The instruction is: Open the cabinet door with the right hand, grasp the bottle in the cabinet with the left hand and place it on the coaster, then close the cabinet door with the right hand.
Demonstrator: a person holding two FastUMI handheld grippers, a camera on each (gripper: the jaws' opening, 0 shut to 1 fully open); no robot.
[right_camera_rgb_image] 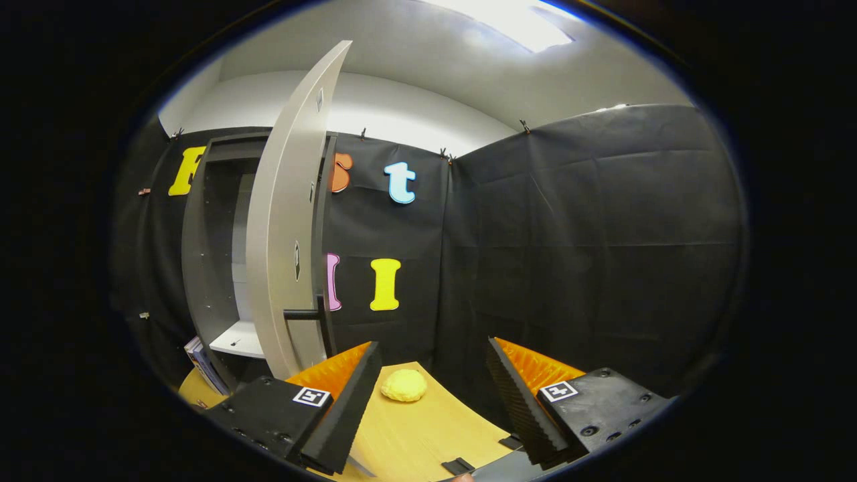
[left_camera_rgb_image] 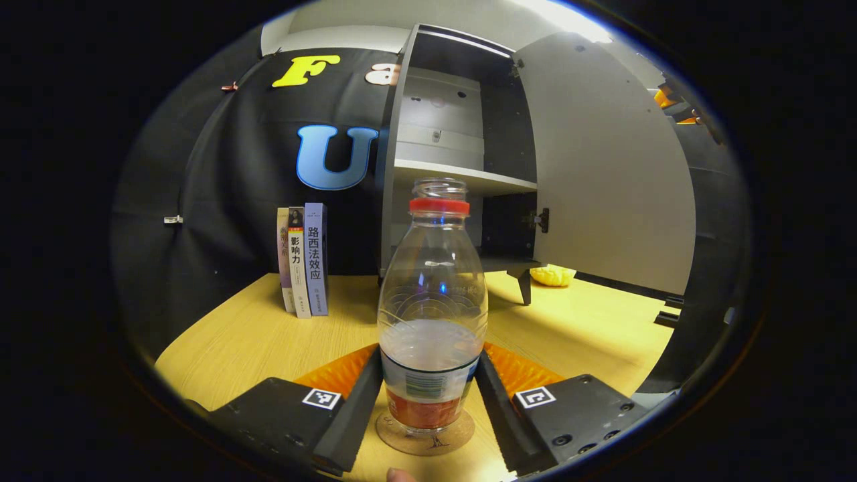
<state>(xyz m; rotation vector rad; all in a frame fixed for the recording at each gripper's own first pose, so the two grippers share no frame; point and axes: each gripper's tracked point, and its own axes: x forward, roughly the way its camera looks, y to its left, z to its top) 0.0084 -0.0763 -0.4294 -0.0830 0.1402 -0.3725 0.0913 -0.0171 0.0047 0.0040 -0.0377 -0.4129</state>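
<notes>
A clear plastic bottle (left_camera_rgb_image: 432, 314) with a red neck ring, no cap and a little liquid stands upright on a round cork coaster (left_camera_rgb_image: 425, 438) on the wooden table. My left gripper (left_camera_rgb_image: 430, 358) is shut on its lower body, both fingers pressing its sides. Behind it the grey cabinet (left_camera_rgb_image: 438, 120) stands open, its door (left_camera_rgb_image: 602, 174) swung out to the right. In the right gripper view the door (right_camera_rgb_image: 288, 234) is seen edge-on at the left, with its dark handle (right_camera_rgb_image: 304, 313). My right gripper (right_camera_rgb_image: 432, 348) is open and holds nothing, apart from the door.
Three books (left_camera_rgb_image: 302, 261) stand upright left of the cabinet. A yellow lumpy object (left_camera_rgb_image: 552, 274) lies on the table (left_camera_rgb_image: 268, 335) under the open door, also seen ahead of the right gripper as the yellow object (right_camera_rgb_image: 404, 385). Black cloth walls close in the booth.
</notes>
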